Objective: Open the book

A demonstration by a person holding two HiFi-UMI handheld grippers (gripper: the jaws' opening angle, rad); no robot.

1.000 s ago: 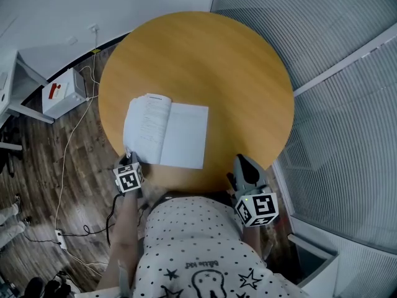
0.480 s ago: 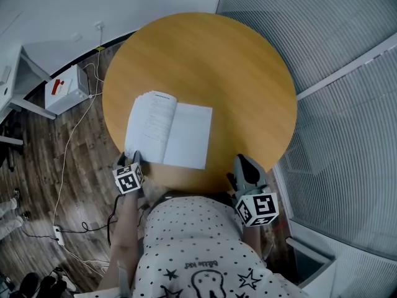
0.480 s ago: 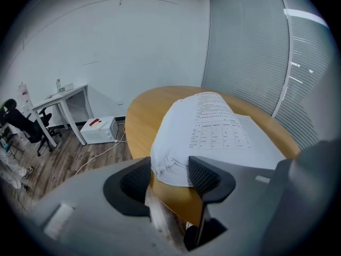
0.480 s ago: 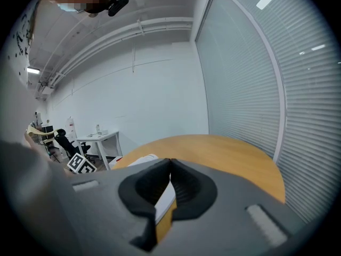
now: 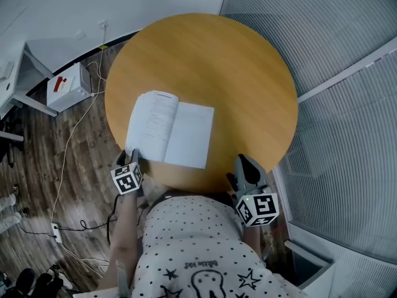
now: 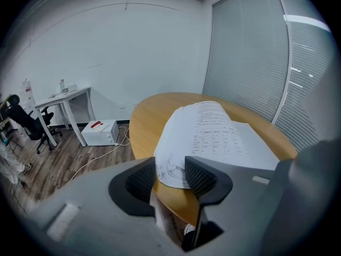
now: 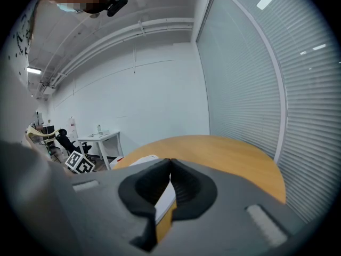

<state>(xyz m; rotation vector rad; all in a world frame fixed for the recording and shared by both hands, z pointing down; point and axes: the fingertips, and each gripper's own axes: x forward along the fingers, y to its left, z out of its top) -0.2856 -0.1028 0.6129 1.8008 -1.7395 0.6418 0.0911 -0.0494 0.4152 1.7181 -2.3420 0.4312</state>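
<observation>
- Round wooden table [image 5: 248, 73] is seen from above, with the book [image 5: 170, 132] laid open on its near left part, printed pages up.
- The book's near left corner is framed between the jaws of the left gripper [image 5: 132, 158], which are closing but not pressed on the paper.
- The right gripper [image 5: 248, 164] is held at the table's near edge, apart from the book, its jaws pressed together on nothing.
</observation>
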